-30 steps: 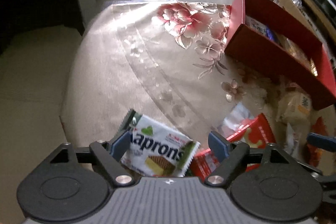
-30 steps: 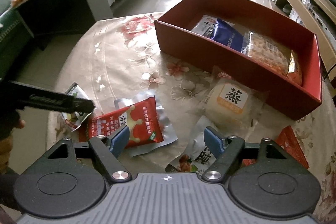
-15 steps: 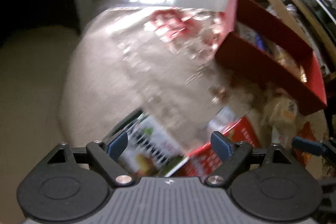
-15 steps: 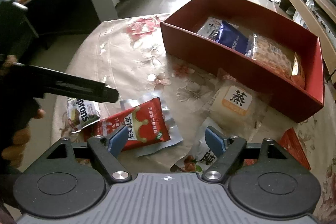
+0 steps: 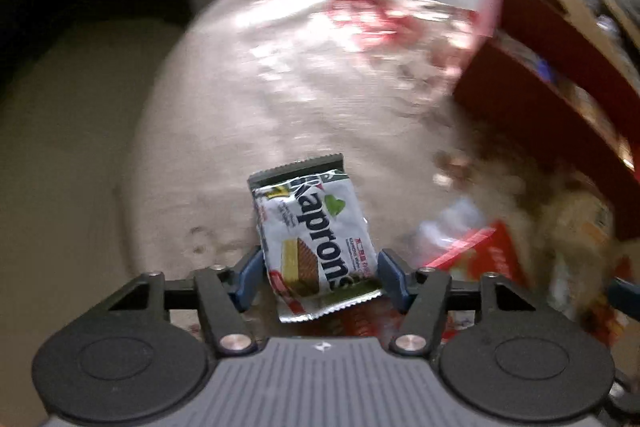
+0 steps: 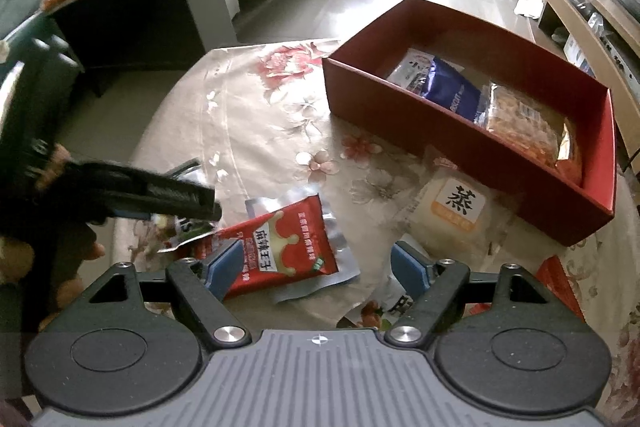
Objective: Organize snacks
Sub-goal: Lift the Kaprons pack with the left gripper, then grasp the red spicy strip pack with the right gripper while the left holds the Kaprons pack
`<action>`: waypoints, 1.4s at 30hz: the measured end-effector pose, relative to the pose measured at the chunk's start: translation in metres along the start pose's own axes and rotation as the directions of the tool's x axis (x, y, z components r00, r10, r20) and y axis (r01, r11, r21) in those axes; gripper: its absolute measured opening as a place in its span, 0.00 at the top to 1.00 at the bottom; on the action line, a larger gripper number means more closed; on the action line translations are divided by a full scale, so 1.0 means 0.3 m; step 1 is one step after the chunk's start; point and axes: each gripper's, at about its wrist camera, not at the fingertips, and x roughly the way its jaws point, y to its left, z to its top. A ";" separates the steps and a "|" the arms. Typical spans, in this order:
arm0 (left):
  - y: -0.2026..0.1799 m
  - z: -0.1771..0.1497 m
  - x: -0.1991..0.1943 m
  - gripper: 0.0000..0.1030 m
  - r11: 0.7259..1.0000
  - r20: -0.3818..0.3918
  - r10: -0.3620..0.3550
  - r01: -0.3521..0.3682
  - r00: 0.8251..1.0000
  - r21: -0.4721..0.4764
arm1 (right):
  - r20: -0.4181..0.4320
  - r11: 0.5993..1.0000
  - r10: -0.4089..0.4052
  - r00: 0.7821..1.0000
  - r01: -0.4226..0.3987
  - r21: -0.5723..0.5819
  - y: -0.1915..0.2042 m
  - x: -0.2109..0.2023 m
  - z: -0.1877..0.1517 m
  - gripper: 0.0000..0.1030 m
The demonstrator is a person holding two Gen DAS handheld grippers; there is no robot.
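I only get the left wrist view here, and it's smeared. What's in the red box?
Observer: Three packets lie in the red box: a white one, a blue one and a clear pack of orange-brown snacks.
Reviewer: And the red blur right of the Kaprons wafer packet?
Observer: A red sachet with a silver border, flat on the tablecloth.
Reviewer: Is the right gripper holding it?
Observer: No; the right gripper stands open above it.

the left gripper has just been closing, its blue pads pinching the white wafer packet above the blurred floral tablecloth.
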 end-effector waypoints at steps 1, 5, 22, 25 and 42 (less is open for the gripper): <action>-0.015 0.001 -0.001 0.38 1.000 0.009 0.001 -0.001 1.000 0.028 | -0.002 1.000 -0.003 1.000 0.003 0.004 -0.005 0.001 0.000 0.17; -0.036 0.038 0.012 0.40 0.995 0.052 0.049 -0.054 0.997 0.085 | -0.013 1.000 -0.018 1.000 0.019 0.015 -0.025 0.007 -0.005 0.17; -0.059 0.095 0.069 0.41 0.987 0.013 0.025 -0.026 1.000 0.158 | -0.093 0.971 0.045 0.995 -0.022 0.237 -0.031 0.064 -0.082 0.13; -0.018 0.073 0.050 0.41 0.985 -0.001 0.012 -0.012 1.000 0.173 | -0.051 0.946 0.035 0.998 -0.016 0.323 -0.019 0.061 -0.103 0.13; 0.115 0.060 0.027 0.41 0.990 -0.029 -0.085 0.087 0.996 0.113 | -0.045 0.892 -0.140 0.989 0.146 0.428 0.202 0.252 -0.063 0.14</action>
